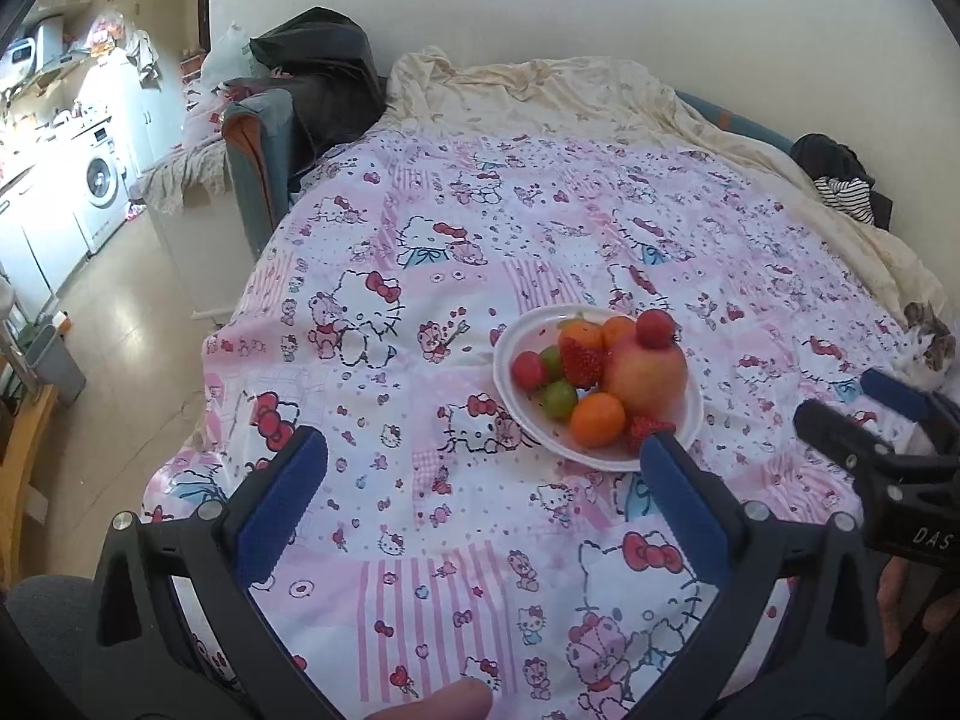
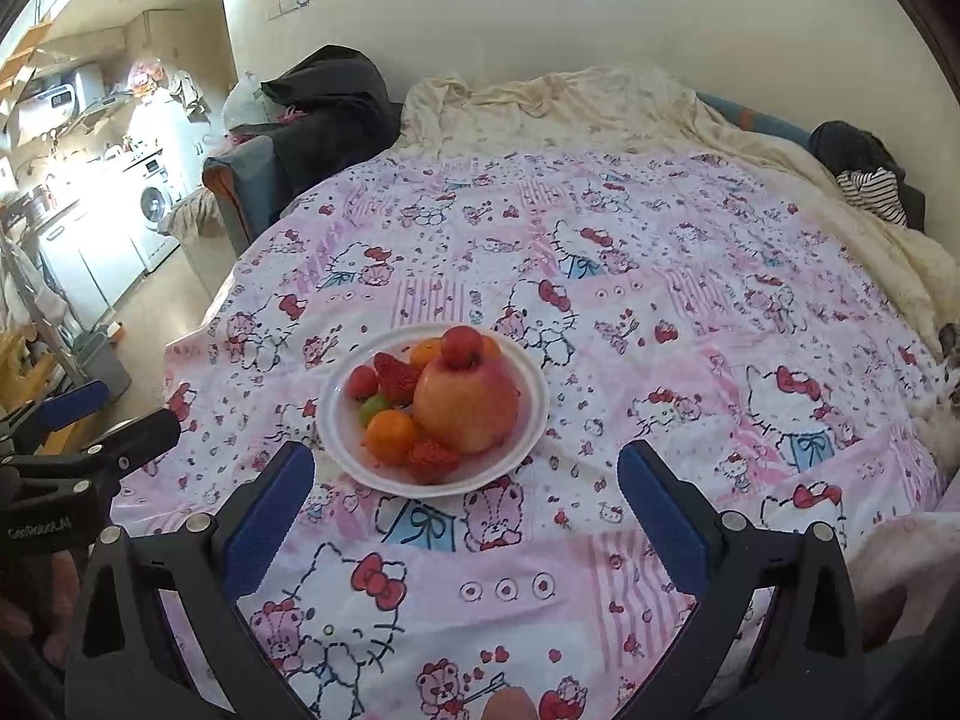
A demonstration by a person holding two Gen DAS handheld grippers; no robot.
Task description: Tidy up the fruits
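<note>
A white plate [image 1: 516, 342] [image 2: 534, 414] sits on the Hello Kitty cloth. It holds a large apple [image 1: 647, 375] [image 2: 468, 402] with a red cherry tomato [image 1: 655, 327] [image 2: 461, 347] on top, oranges [image 1: 597, 419] [image 2: 391, 434], strawberries [image 1: 581, 361] [image 2: 396, 377], green grapes [image 1: 559, 399] [image 2: 373, 407] and another red tomato [image 1: 528, 369] [image 2: 362, 381]. My left gripper [image 1: 483, 453] is open and empty, just short of the plate and left of it. My right gripper [image 2: 465, 465] is open and empty, with the plate's near rim between its fingertips. Each gripper shows at the edge of the other's view.
The cloth [image 1: 420, 300] [image 2: 660, 312] covers a wide soft surface with a cream blanket [image 1: 540, 90] behind it. Dark clothes [image 1: 324, 72] lie at the back left, striped clothing [image 1: 846, 192] at the back right. The floor and a washing machine [image 1: 99, 180] lie left.
</note>
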